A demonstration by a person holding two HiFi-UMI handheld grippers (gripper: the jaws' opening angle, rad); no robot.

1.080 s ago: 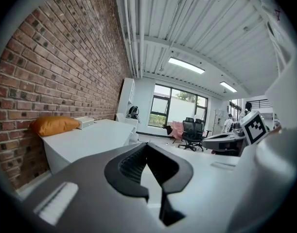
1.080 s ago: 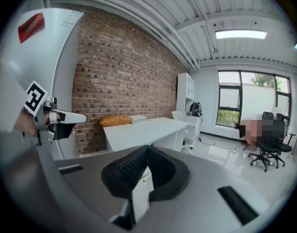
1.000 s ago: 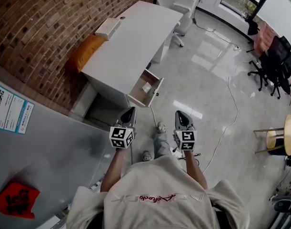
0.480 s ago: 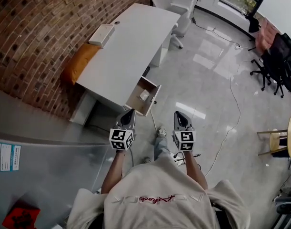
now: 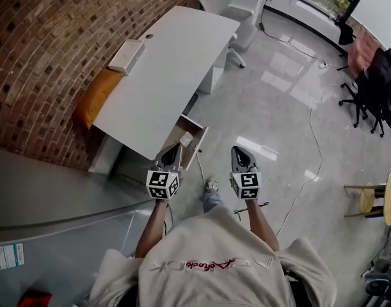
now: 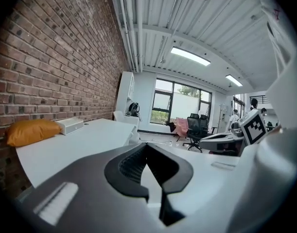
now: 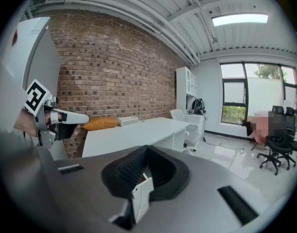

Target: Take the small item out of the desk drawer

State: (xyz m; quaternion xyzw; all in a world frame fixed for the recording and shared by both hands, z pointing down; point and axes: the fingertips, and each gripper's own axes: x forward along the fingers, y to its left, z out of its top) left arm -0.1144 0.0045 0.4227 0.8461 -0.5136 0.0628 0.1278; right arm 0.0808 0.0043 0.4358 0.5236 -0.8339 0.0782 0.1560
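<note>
Item, small, white and blocky [image 5: 186,138], is lying inside the open white desk drawer [image 5: 197,151], untouched. The drawer and the long white desk [image 5: 163,69] are sitting nearer the person than a second ago. The drawer is now lying just ahead of the grey left gripper [image 5: 173,149], so the approach is judged nearly within reach, with the pick not yet begun. The left gripper is holding its jaws together, empty. The grey right gripper [image 5: 240,153] is likewise keeping its jaws together on nothing, level with its partner and beside the drawer rather than over it. Hard to make out: the item's kind, too small to tell. The left gripper's tip is covering the drawer's near corner. Neither gripper view is showing the drawer's interior, both looking across the desktop.
</note>
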